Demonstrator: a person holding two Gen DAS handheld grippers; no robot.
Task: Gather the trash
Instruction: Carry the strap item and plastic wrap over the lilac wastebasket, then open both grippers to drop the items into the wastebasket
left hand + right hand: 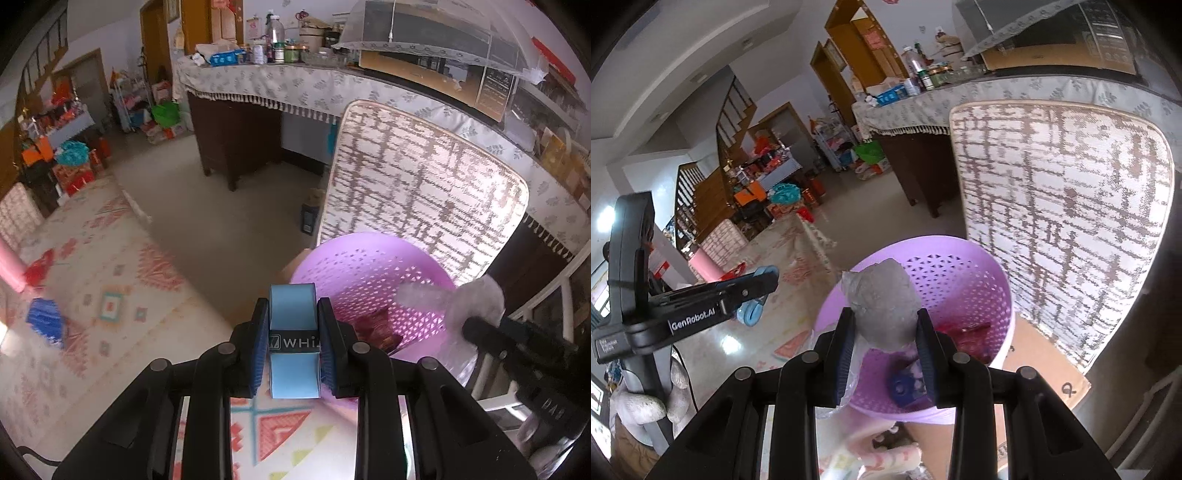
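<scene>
A purple perforated plastic basket [373, 266] [964, 280] stands on the floor and holds red wrappers [964, 332] and a blue piece [905, 387]. My left gripper [293, 325] is shut on a light blue paper sleeve [293, 306] marked "WHI", held beside the basket's left rim. My right gripper [886, 328] is shut on a crumpled clear plastic bag [882, 299], held over the basket's near rim. The right gripper [480, 328] with the bag [465, 295] also shows in the left wrist view, and the left gripper [753, 295] in the right wrist view.
A patterned mattress [417, 184] leans against a long counter [295, 88] behind the basket. A patterned rug [92, 295] carries blue [46, 317] and red [38, 267] scraps. Flat cardboard [1045, 362] lies right of the basket. Boxes are piled far left.
</scene>
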